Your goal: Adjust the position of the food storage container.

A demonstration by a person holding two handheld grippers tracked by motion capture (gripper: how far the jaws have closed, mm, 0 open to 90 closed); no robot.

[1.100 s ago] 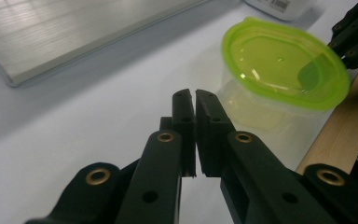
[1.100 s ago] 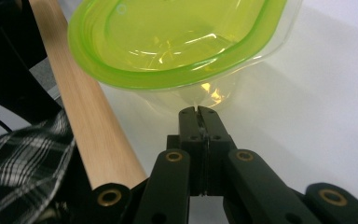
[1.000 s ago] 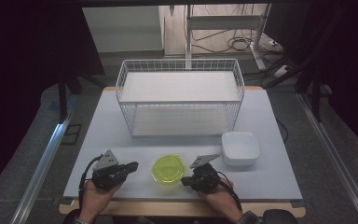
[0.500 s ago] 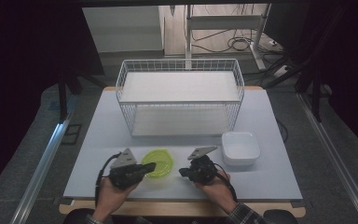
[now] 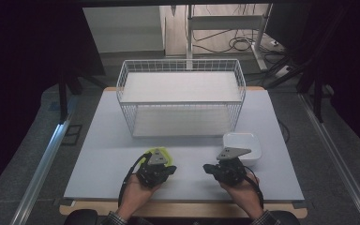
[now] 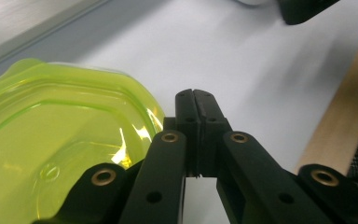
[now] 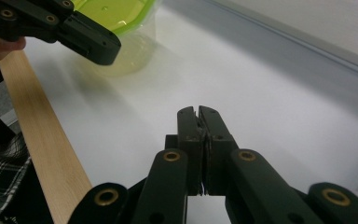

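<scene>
Table's green bowl [image 5: 165, 154] — left hand-held gripper [image 5: 170, 169] now beside it.

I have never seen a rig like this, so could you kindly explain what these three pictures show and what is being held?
A person at a table holds a hand-held two-jaw tool in each hand. The high view looks down from above: left gripper, right gripper. The other two pictures come from cameras riding on each gripper, looking along its black jaws. On the table stand a white wire basket, a white dish and a yellow-green bowl. Both pairs of jaws are closed on nothing; the left gripper sits right beside the bowl.
</scene>
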